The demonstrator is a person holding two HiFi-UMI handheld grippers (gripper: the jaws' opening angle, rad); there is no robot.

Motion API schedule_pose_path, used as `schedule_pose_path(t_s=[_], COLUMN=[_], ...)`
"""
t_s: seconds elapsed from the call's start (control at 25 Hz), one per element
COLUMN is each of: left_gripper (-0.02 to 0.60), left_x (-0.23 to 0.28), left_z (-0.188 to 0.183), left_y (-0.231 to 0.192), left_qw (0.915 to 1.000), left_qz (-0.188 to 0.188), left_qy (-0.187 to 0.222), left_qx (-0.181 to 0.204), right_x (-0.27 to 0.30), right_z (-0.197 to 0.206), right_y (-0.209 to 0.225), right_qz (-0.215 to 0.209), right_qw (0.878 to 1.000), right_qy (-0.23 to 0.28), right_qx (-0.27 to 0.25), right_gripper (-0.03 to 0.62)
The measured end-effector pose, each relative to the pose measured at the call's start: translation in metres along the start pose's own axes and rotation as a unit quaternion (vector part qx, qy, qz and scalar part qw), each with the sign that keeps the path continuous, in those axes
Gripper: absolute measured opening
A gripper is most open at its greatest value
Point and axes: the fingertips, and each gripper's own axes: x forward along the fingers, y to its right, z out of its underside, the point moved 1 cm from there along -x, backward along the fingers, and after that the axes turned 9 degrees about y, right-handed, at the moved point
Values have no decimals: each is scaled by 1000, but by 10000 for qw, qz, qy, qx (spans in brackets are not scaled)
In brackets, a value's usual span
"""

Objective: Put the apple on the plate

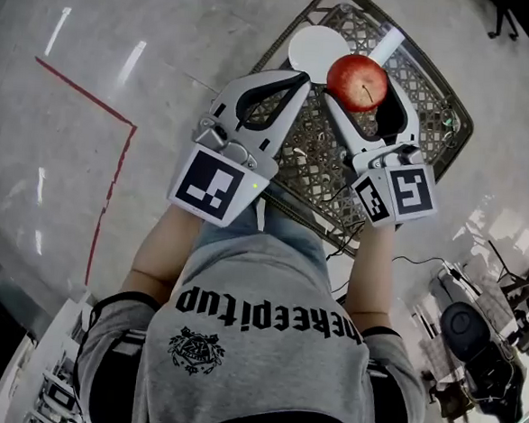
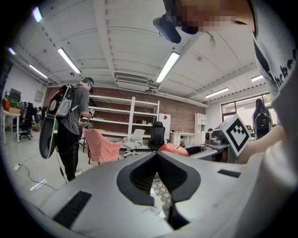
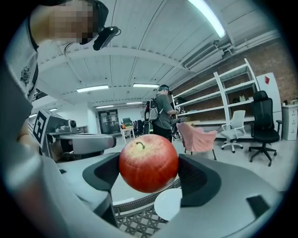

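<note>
We look down on a person standing at a dark lattice table (image 1: 314,169) with a gripper in each hand. The right gripper (image 1: 361,75) has its jaws clamped on a red apple (image 1: 356,82), one jaw pressed to each side of the fruit. In the right gripper view we see the apple filling the gap between the dark jaw pads, its stem on top, raised clear of the tabletop.

The white plate (image 1: 316,49) lies near the table's far corner. From above, the apple overlaps the plate's right rim. In the right gripper view the plate shows below the fruit and a little to its right, so the apple hangs in the air, off the plate.

The left gripper (image 1: 298,78) is held just beside the right one, near the table's left edge. Its jaws meet at the tips with nothing between them.

In the room beyond, we make out a person with a backpack (image 2: 70,122) beside a pink chair (image 2: 101,146).
</note>
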Motion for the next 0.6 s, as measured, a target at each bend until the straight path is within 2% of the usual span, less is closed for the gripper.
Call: schedule_pose_path(t_s=[0.6], left_gripper=[12], left_x=[11], left_z=[16], left_y=[-6], left_qw=[9997], left_qz=[-229], left_qy=[-84], left_qx=[-36], right_x=[20], right_z=[34], right_y=[15], right_qz=[-256], right_qw=[9994], right_qy=[-208], right_qx=[77], right_gripper=[387])
